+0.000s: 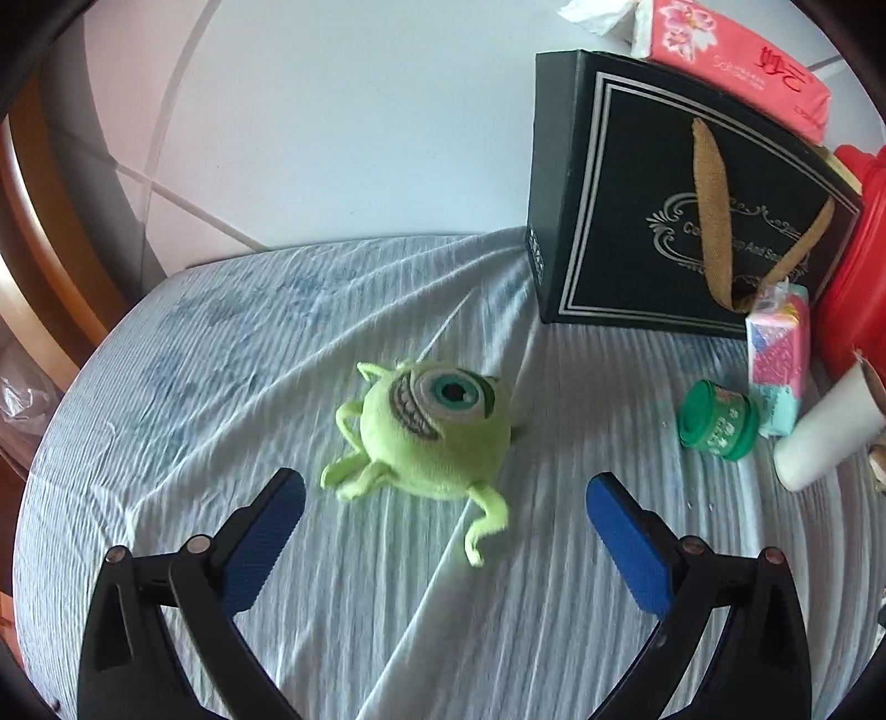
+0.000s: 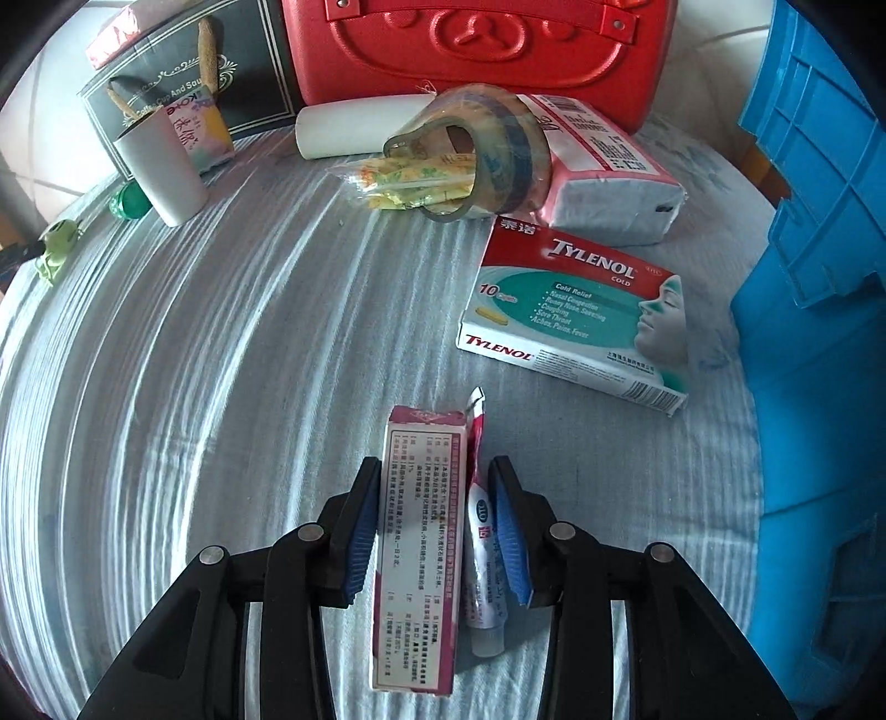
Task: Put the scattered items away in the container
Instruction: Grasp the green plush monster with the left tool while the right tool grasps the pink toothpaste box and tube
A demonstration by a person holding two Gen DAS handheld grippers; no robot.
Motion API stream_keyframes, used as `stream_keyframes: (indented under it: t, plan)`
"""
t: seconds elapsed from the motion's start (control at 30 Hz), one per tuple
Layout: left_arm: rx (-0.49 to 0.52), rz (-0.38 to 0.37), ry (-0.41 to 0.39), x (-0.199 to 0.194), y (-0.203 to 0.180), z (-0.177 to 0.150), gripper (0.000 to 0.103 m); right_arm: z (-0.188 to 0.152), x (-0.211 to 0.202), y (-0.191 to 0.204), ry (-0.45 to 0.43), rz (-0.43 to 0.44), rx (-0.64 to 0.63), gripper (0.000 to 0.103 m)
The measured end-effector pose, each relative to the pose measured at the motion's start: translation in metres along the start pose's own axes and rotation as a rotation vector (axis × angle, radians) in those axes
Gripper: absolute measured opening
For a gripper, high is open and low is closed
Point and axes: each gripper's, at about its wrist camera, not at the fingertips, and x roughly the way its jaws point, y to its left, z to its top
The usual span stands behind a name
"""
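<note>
Ointment box [image 2: 416,554] and tube [image 2: 483,531] lie side by side on the striped cloth [image 2: 221,387], both clamped between the blue pads of the right gripper [image 2: 434,531]. Beyond them sits a Tylenol box [image 2: 576,315], then a tape roll [image 2: 487,160] against a tissue pack [image 2: 603,166], with a red case [image 2: 470,50] behind. The blue crate [image 2: 819,277] stands at the right edge. The left gripper [image 1: 443,531] hangs with jaws wide apart just short of a green plush [image 1: 432,426]; farther off lie a green jar [image 1: 717,421] and black box [image 1: 653,194].
</note>
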Motion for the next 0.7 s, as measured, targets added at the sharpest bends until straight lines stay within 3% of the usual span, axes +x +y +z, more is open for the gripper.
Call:
stream_keyframes:
  t: [0.1,0.17,0.43,0.7]
  plan:
    - [-0.004,0.007,0.018,0.023,0.004,0.009,0.1,-0.001,0.0,0.0,-0.003,-0.002,-0.002,0.038]
    - [0.018,0.006,0.053,0.036,0.002,0.009,0.065,-0.001,0.0,0.001,-0.006,-0.004,-0.008,0.038]
    - [-0.002,-0.04,0.012,0.01,0.004,-0.012,0.061,-0.001,-0.001,0.001,-0.007,-0.006,-0.011,0.038]
    - [-0.087,-0.086,0.056,-0.049,0.011,-0.079,0.061,-0.008,-0.007,0.011,0.024,0.0,-0.021,0.038]
